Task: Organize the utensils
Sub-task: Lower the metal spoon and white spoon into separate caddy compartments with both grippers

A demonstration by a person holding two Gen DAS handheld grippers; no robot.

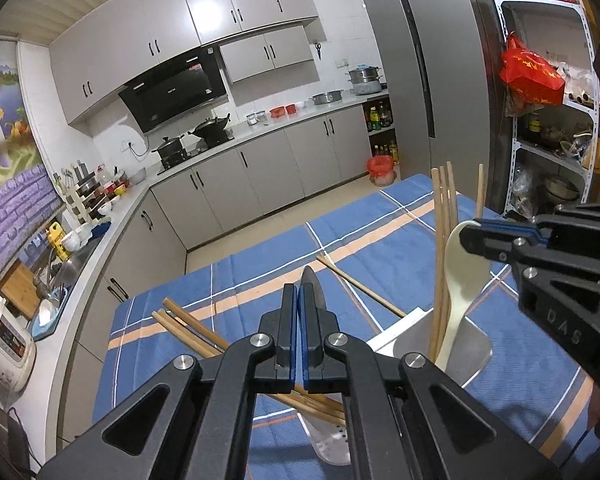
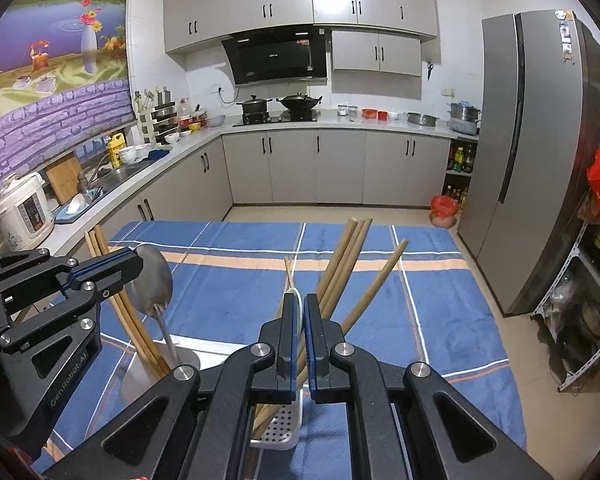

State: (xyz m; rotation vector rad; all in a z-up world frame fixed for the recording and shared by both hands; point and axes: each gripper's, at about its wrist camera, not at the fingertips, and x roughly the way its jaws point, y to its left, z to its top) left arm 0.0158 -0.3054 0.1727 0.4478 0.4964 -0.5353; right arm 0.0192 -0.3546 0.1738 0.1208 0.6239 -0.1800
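The metal spoon (image 2: 152, 276) is rigid, light and slick. Your left tongs (image 1: 299, 290) are clamped together on the rim of its bowl, and its thin handle runs down below them into the steel cup (image 2: 138, 376). That curved, polished bowl could easily slide or swivel between flat pads, so a hold lower down, at the neck or on the handle, would likely be steadier. The white spoon (image 1: 460, 292) looks like ceramic or melamine: stiff, a bit heavier, and liable to chip if dropped. Your right tongs (image 2: 299, 298) are closed edge-on over its bowl, with the handle standing in the perforated caddy (image 2: 280, 432) directly beneath them. The chopsticks (image 2: 340, 264) leaning just beyond the right tongs are light, stiff and loose, so they will probably rattle or tip if nudged. Another pair (image 1: 360, 286) lies flat on the bench (image 2: 440, 320) ahead of the left tongs, between the two holders.
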